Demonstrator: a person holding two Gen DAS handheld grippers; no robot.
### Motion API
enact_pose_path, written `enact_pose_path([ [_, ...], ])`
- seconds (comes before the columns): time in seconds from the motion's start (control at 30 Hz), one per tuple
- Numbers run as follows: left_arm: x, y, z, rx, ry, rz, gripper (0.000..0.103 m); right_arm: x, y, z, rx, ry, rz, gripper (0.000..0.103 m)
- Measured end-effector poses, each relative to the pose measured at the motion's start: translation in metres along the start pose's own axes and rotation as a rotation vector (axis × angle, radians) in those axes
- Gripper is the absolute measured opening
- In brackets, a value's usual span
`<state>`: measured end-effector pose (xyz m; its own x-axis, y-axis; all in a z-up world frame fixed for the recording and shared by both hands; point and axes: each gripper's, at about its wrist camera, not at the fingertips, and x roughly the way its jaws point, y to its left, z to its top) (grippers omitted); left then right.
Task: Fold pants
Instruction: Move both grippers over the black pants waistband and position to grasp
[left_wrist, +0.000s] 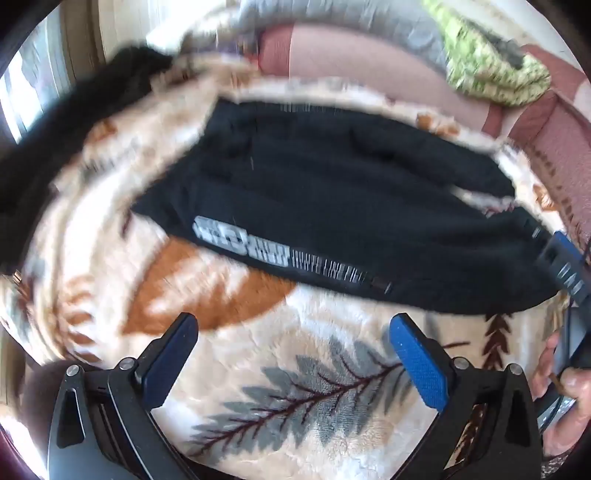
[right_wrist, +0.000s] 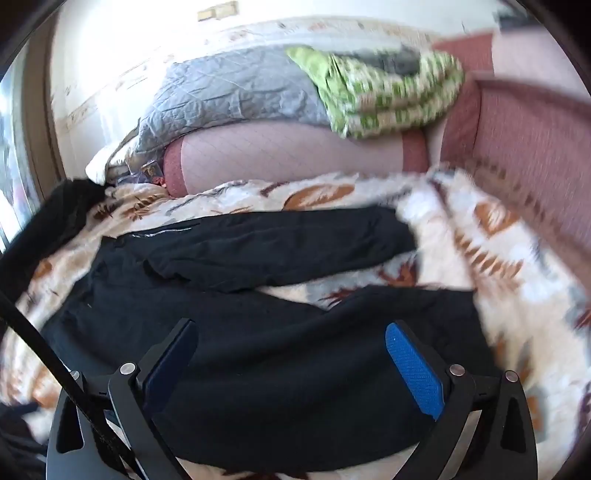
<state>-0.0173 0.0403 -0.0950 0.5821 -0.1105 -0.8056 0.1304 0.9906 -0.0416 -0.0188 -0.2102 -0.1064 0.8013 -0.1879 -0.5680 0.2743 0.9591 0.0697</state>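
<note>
Both claws are wide open with nothing in them, the left gripper over the leafy blanket beside the black pants, and the right gripper maybe just above the pants lying on that blanket.

leaf-print fleece blanket, grey quilt, green patterned cloth, pink cushion

Leaf-print fleece blanket, grey quilt, green patterned bedding, sunlit window at left.
</note>
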Motion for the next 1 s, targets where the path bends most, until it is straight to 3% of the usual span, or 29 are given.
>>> enact_pose_path([
  [0.2, -0.09, -0.015, 0.008, 0.112, -0.286, 0.038, 0.103, -0.046, 0.001, 0.013, -0.066, -0.066, -0.051, 0.103],
  [0.43, -0.147, -0.017, 0.037, 0.139, -0.479, 0.04, 0.103, -0.091, -0.019, 0.05, 0.001, -0.178, -0.051, 0.103],
  [0.5, -0.144, -0.01, 0.047, 0.12, -0.47, 0.044, 0.103, -0.092, -0.018, 0.062, 0.004, -0.191, -0.047, 0.103],
  [0.6, -0.128, -0.008, 0.059, 0.127, -0.381, 0.066, 0.103, -0.072, -0.012, 0.073, -0.027, -0.162, -0.071, 0.103],
  [0.67, -0.115, -0.01, 0.06, 0.123, -0.345, 0.087, 0.103, -0.058, -0.01, 0.069, -0.052, -0.158, -0.082, 0.103],
  [0.73, -0.101, -0.015, 0.064, 0.128, -0.318, 0.062, 0.103, -0.043, -0.012, 0.063, -0.059, -0.126, -0.086, 0.103],
  [0.93, -0.071, -0.031, 0.071, 0.157, -0.29, 0.047, 0.103, -0.01, -0.028, 0.033, -0.032, -0.044, -0.136, 0.103],
  [1.0, -0.058, -0.038, 0.073, 0.174, -0.272, 0.048, 0.103, -0.01, -0.031, 0.032, -0.004, -0.062, -0.124, 0.103],
])
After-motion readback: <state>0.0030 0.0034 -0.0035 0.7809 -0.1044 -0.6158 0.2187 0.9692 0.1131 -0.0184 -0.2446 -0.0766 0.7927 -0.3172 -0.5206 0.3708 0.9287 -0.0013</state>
